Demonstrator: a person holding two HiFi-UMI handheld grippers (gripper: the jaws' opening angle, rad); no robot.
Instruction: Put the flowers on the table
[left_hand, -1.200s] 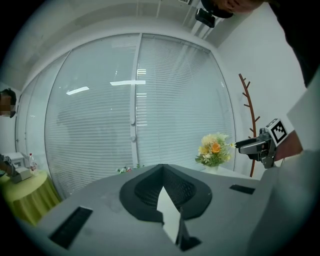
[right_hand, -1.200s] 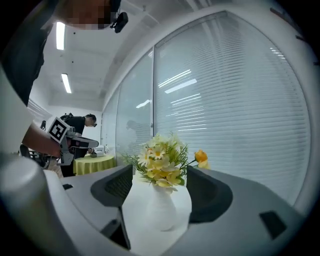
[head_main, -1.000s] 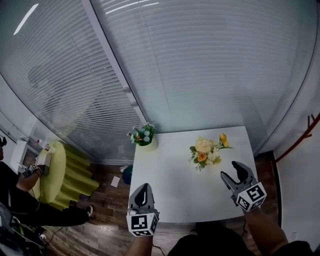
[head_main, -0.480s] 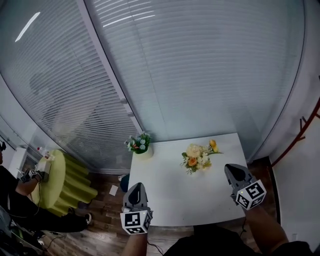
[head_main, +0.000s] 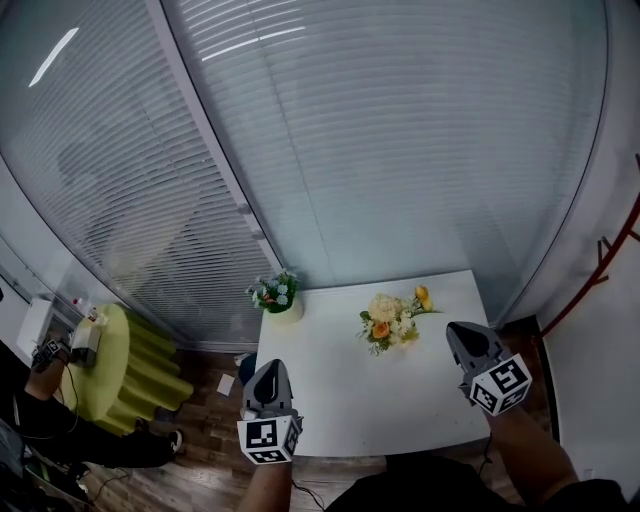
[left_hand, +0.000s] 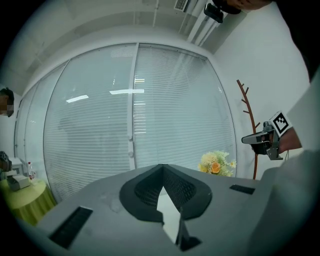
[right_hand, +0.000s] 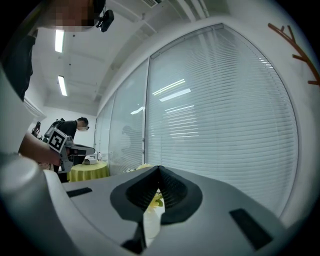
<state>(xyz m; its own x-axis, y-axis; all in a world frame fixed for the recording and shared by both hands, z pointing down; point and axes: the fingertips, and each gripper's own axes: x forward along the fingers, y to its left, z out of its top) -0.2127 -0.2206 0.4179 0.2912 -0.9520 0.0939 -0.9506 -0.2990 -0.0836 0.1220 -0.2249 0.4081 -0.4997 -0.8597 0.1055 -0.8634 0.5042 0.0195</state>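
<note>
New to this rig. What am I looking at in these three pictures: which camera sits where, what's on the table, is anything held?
There is no robot here. A person holds a two-jaw gripper in each hand, each carrying a marker cube. The wide picture comes from a camera on the person's head, looking down, with the left gripper at lower left and the right gripper at lower right. The other two pictures come from cameras riding on the grippers, each looking along its own jaws. On the white table lies a bouquet of flowers, and a small potted plant stands at the far left corner. Both grippers' jaws are together with nothing between them, so nothing is held.
</note>
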